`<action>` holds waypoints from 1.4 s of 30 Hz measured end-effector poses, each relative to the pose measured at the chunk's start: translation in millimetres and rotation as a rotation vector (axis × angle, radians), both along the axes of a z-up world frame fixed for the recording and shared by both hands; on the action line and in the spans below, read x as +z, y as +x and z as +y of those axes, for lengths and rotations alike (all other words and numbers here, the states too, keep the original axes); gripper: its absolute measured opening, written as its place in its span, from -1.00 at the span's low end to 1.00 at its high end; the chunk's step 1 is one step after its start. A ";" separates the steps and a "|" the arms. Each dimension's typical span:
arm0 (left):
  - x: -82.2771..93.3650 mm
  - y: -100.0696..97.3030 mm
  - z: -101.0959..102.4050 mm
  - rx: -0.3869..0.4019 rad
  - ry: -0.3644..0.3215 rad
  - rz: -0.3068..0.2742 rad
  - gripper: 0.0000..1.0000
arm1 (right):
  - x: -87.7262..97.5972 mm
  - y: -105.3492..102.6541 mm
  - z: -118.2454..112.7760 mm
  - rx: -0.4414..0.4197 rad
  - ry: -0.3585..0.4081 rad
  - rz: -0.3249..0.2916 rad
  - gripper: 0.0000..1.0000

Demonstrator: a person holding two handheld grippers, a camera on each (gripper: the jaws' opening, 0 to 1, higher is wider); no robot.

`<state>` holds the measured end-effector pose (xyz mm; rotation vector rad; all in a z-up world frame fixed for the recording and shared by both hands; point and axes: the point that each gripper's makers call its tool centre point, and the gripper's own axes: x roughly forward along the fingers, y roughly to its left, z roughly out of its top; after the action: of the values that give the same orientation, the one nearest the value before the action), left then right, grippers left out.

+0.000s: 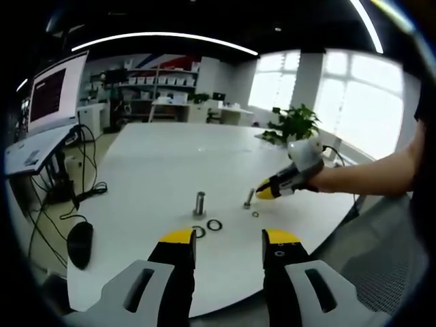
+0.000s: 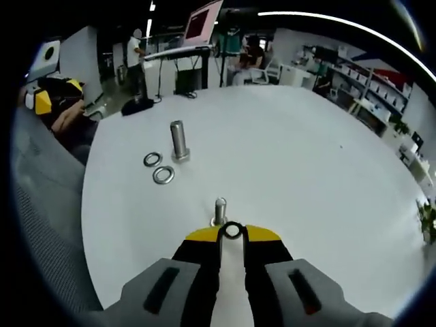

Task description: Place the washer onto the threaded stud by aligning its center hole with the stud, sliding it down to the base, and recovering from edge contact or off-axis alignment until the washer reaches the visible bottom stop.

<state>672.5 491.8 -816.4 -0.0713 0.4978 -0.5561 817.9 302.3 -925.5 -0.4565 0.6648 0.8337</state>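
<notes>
Right gripper (image 2: 232,231) clenched on washer (image 2: 232,231) just before small stud (image 2: 219,210) | left gripper (image 1: 229,240) released | two washers (image 2: 158,167) beside large stud (image 2: 179,140)

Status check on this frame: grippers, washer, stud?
Right gripper shut on small washer, just short of small stud. Left gripper open, idle. Two loose washers beside large stud; nothing blocking.
</notes>
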 end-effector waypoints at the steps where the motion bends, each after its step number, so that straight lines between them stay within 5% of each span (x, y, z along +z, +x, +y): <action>1: 0.1 0.3 0.2 0.001 0.000 0.000 -0.27 | 2.0 0.2 1.0 0.006 -0.001 -0.004 -0.74; 16: 0.0 0.2 0.6 0.003 -0.001 0.001 -0.27 | 18.5 0.8 10.3 0.087 -0.029 -0.055 -0.74; 42: -0.9 -0.6 -0.6 -0.004 -0.002 0.007 -0.27 | 14.7 -0.9 19.3 0.133 -0.044 -0.059 -0.74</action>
<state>671.9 491.2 -817.3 -0.0743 0.5044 -0.5601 817.1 321.5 -910.8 -0.5676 0.6038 0.9287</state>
